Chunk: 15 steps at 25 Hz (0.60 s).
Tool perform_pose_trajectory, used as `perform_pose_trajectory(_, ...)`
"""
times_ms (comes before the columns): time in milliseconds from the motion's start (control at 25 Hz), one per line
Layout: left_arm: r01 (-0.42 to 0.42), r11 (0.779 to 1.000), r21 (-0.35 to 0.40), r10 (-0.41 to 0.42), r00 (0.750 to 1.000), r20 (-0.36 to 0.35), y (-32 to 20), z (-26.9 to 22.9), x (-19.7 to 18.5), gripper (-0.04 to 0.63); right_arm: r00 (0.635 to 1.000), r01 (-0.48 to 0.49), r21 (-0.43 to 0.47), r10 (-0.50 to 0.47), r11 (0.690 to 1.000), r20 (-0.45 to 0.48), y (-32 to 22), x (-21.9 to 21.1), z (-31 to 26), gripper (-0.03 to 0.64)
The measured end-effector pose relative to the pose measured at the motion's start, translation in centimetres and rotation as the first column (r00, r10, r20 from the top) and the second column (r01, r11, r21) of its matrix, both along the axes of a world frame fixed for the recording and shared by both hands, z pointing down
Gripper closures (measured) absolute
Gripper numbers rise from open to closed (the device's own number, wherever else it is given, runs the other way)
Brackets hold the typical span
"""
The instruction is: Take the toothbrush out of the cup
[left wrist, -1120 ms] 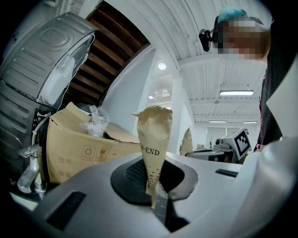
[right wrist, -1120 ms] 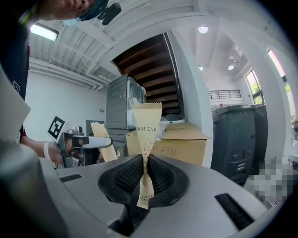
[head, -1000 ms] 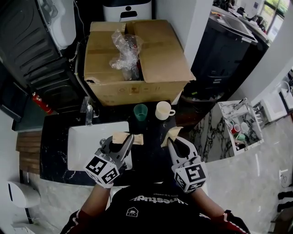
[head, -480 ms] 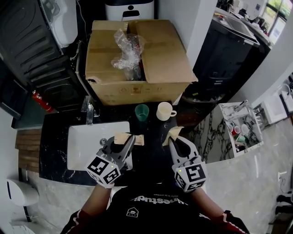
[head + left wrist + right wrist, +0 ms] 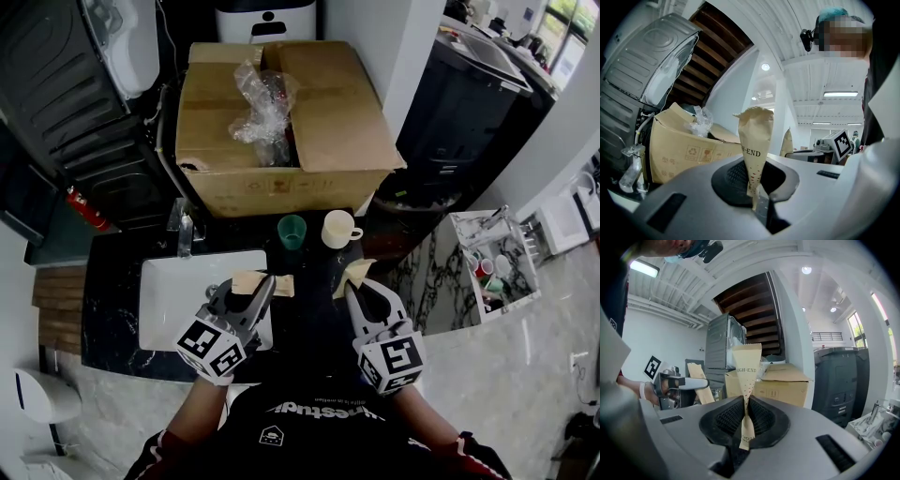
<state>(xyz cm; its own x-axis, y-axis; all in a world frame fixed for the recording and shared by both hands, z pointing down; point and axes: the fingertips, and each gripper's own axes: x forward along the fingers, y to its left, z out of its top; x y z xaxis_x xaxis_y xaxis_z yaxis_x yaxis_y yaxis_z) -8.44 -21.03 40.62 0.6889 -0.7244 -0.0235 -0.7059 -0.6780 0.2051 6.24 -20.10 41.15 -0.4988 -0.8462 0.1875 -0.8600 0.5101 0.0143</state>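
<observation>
My left gripper [image 5: 262, 285] is shut on a tan paper packet [image 5: 247, 282] over the right end of the white sink [image 5: 169, 300]. In the left gripper view the packet [image 5: 755, 136], printed "HIGH-END", stands pinched between the jaws of that gripper [image 5: 754, 199]. My right gripper [image 5: 350, 289] is shut on a second tan packet [image 5: 357, 274], which also rises upright from that gripper [image 5: 744, 430] as a printed strip [image 5: 746, 364]. A green cup [image 5: 292, 231] and a cream mug [image 5: 337, 228] stand on the dark counter beyond both grippers. No toothbrush shows in either one.
A large open cardboard box [image 5: 328, 112] with crumpled plastic wrap [image 5: 255, 103] fills the back of the counter. A faucet [image 5: 183, 232] stands behind the sink. A dark appliance [image 5: 66, 103] is at the left, and a white rack with small items [image 5: 495, 258] at the right.
</observation>
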Motion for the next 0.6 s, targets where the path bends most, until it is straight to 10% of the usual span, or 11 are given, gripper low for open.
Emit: perform_pose_trajectory(600, -0.004, 1.000, 0.011, 0.004, 1.000, 0.002, -0.23, -0.38, 0.46, 0.566, 1.000, 0.000, 0.000, 0.000, 1.000, 0.006, -0.24, 0.30, -0.22, 0.555)
